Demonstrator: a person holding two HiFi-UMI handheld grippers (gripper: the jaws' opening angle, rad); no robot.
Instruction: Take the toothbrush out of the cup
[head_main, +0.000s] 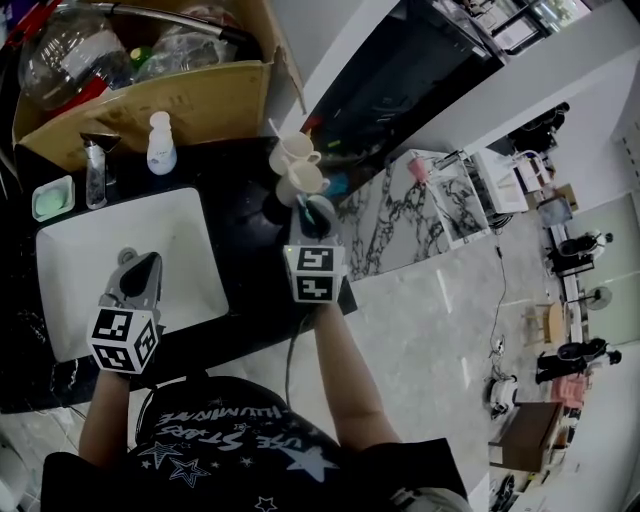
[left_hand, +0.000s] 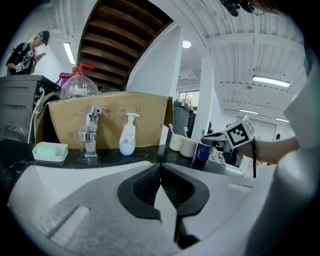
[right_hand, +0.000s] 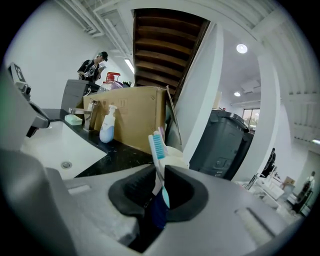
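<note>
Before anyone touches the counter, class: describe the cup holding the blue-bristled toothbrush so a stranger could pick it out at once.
Find the white sink in the black counter; to its right stands a row of three cups. Take the cup nearest the counter's front edge, where the right tool grips a toothbrush. Its neighbours are cream mugs; this cup is dark blue.

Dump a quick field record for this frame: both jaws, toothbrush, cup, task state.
left gripper: jaws together, empty, over the white sink
right gripper: jaws closed on the toothbrush
toothbrush: upright, blue bristle head up, lower end in the dark blue cup
dark blue cup: on the black counter, next to two white cups
task state: toothbrush gripped, not yet lifted out
</note>
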